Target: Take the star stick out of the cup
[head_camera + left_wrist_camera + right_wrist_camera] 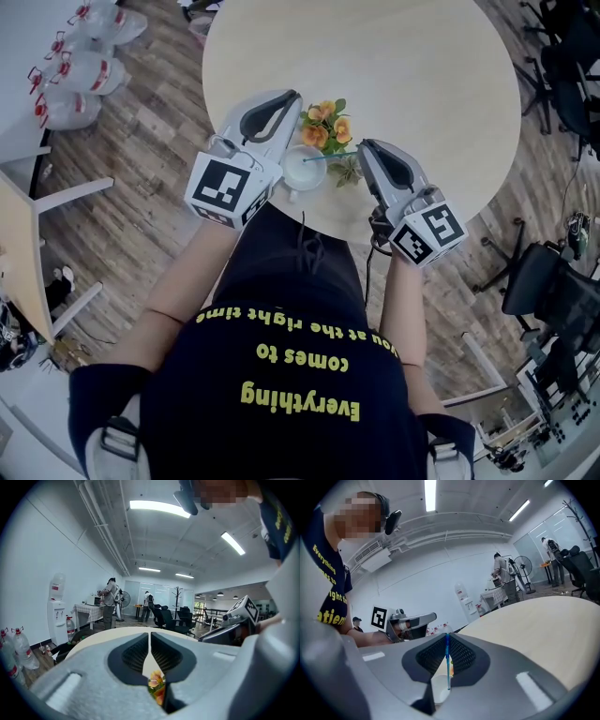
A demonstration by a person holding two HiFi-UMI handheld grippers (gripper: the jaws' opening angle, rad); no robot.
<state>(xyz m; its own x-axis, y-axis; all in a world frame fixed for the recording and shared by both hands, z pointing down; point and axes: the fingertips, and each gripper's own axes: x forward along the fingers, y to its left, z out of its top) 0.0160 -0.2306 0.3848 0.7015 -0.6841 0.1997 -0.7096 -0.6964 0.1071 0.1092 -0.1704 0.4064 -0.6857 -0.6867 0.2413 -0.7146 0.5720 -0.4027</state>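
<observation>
On the round beige table [422,84], near its front edge, stands a small white cup [302,169]. A thin blue stick [330,156] reaches from inside the cup rightward to my right gripper [360,147]. In the right gripper view that gripper [446,639] is shut on the blue stick [447,660], whose lower end rests in the cup [439,688]. No star end shows. My left gripper [289,97] lies just left of the cup, pointing past it. In the left gripper view its jaws [150,637] stand shut with nothing between them.
A small bunch of orange flowers [326,125] sits right behind the cup, also seen low between the left jaws as orange flowers [157,686]. Water bottles [80,66] stand on the floor at left. Office chairs [553,281] are at right. A wooden table [19,244] is at far left.
</observation>
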